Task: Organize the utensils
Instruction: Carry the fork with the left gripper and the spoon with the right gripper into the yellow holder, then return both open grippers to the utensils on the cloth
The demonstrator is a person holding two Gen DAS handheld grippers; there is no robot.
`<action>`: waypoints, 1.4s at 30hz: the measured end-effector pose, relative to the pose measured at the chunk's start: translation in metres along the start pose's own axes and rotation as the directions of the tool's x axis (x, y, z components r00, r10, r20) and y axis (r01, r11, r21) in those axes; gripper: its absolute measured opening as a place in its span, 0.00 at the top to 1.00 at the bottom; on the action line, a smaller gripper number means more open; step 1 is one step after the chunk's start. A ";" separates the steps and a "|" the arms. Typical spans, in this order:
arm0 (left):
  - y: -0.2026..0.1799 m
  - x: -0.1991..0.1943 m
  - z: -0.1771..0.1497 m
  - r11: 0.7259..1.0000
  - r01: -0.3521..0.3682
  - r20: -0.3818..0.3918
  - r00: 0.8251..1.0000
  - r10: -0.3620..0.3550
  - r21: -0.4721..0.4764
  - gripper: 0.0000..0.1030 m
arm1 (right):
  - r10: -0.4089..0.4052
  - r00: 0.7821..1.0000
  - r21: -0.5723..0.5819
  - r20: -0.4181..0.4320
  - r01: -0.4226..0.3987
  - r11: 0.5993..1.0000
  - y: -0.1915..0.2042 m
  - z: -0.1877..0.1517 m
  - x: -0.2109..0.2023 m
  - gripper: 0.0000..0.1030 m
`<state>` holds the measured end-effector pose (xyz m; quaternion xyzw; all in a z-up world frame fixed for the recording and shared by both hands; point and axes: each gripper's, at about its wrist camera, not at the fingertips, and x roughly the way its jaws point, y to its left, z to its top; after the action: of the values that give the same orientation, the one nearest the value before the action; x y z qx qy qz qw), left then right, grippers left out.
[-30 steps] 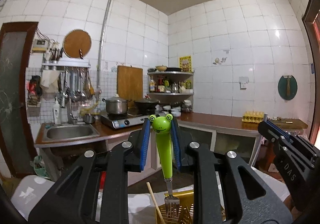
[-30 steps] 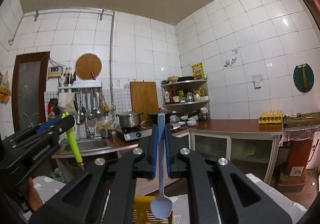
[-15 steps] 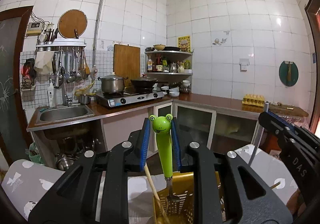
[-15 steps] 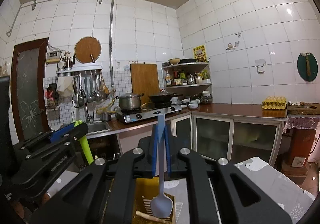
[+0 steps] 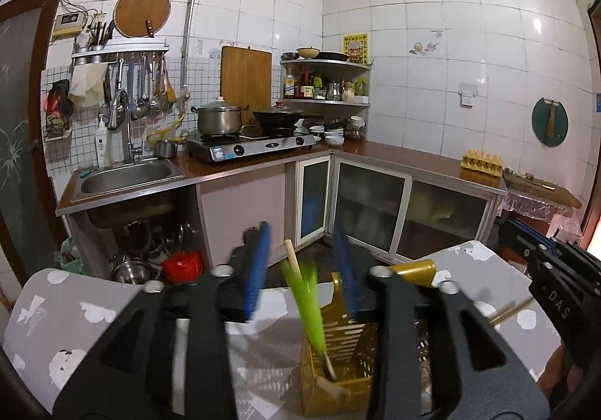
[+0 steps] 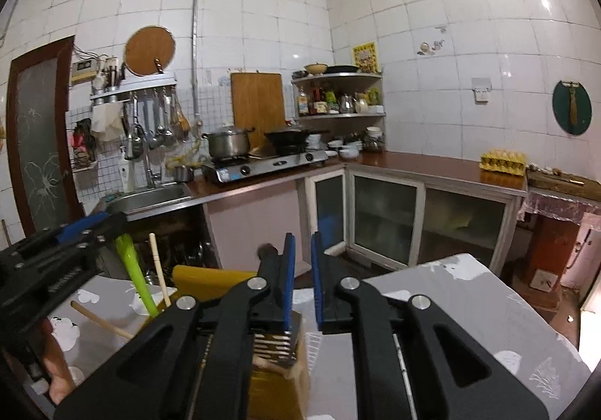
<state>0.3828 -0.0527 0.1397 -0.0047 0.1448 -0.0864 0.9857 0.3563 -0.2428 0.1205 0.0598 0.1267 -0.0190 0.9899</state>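
Both tools poised just above the yellow caddy [image 5: 338, 356] on the grey patterned table [image 5: 75, 318].

Left gripper [image 5: 304, 269]: jaws opening, blue pads standing clear of the green-handled fork [image 5: 306, 307]. Fork between the pads but not pressed by either, blurred, leaning with its handle up and slightly left, its lower end down inside the caddy. Beside the fork in the same caddy, a wooden spoon [image 5: 295, 264], handle rising past the fork's top.

Right gripper [image 6: 302, 281]: jaws opening too, nothing visible between the pads. Caddy directly beneath and a little left of these pads in the right wrist view, slotted wall showing below them.

Deciding relation, as a judgement: fork's long axis near upright and pointing into the caddy straight below the left pads, so a clean release seems to need only clearance sideways, then a lift away without catching the handle. Left gripper the nearer of the two to the fork; right gripper just to the caddy's other side.

More chopsticks [image 5: 511, 311] lying on the table right of the caddy, probably still to be sorted.

Readable writing: "DAS" on the right gripper's body in the left wrist view. Yellow poster above the corner shelf too small to read.
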 end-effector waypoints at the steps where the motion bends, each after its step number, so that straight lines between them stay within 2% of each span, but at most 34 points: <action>1: 0.001 -0.005 0.002 1.000 -0.001 0.004 1.000 0.001 -0.003 0.51 | -0.001 1.000 0.017 -0.007 0.001 1.000 -0.004 0.003 -0.004 0.68; 2: 0.003 -0.013 0.005 1.000 -0.005 0.013 1.000 0.005 -0.008 0.47 | -0.007 1.000 0.028 -0.007 0.007 1.000 -0.007 0.005 -0.010 0.58; 4: 0.006 -0.027 0.010 1.000 -0.002 0.015 1.000 0.002 -0.019 0.44 | -0.013 1.000 0.034 -0.002 0.013 0.999 -0.010 0.010 -0.021 0.58; 7: 0.014 -0.055 0.016 0.999 0.005 0.017 1.000 -0.005 -0.043 0.30 | -0.022 1.000 0.022 0.003 0.022 1.000 -0.011 0.015 -0.045 0.57; 9: 0.020 -0.076 0.017 0.999 0.001 0.032 0.999 0.001 -0.048 0.18 | -0.029 1.000 0.013 0.003 0.029 0.999 -0.011 0.015 -0.059 0.52; 12: 0.027 -0.101 0.011 0.998 -0.006 0.043 0.999 0.008 -0.055 0.07 | -0.036 0.999 0.011 -0.006 0.036 0.999 -0.008 0.006 -0.084 0.45; 14: 0.033 -0.117 0.002 0.998 -0.020 0.048 0.999 0.023 -0.060 0.05 | -0.035 0.999 0.009 -0.017 0.035 0.999 -0.006 -0.006 -0.097 0.42; 18: 0.047 -0.132 -0.020 0.996 -0.030 0.005 1.000 0.031 -0.078 0.05 | -0.050 0.998 -0.026 -0.045 0.049 0.998 0.003 -0.033 -0.115 0.39; 23: 0.052 -0.130 -0.064 0.995 -0.067 -0.086 0.995 0.060 -0.079 0.05 | -0.024 0.991 0.027 -0.130 0.028 0.999 0.007 -0.075 -0.120 0.37; 27: 0.055 -0.120 -0.103 0.993 -0.069 -0.178 0.983 0.051 -0.098 0.05 | -0.036 0.981 0.015 -0.190 0.039 0.999 0.014 -0.107 -0.117 0.35; 31: 0.063 -0.105 -0.134 0.990 -0.071 -0.268 0.963 0.036 -0.124 0.05 | -0.045 0.966 0.016 -0.256 0.051 0.999 0.016 -0.136 -0.112 0.25; 33: 0.064 -0.098 -0.149 0.990 -0.084 -0.306 0.951 0.046 -0.114 0.05 | -0.054 0.955 0.010 -0.292 0.059 0.998 0.018 -0.148 -0.107 0.23; 38: 0.063 -0.086 -0.171 0.993 -0.085 -0.373 0.927 0.050 -0.079 0.05 | -0.075 0.906 -0.009 -0.417 0.079 0.997 0.027 -0.169 -0.085 0.23; 42: 0.062 -0.078 -0.185 0.994 -0.092 -0.410 0.910 0.059 -0.061 0.05 | -0.084 0.871 -0.018 -0.484 0.086 0.996 0.031 -0.182 -0.072 0.23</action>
<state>0.2668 0.0249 -0.0173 -0.0199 0.3504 -0.0418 0.9355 0.2430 -0.1875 -0.0326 0.0589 0.3729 -0.0471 0.9248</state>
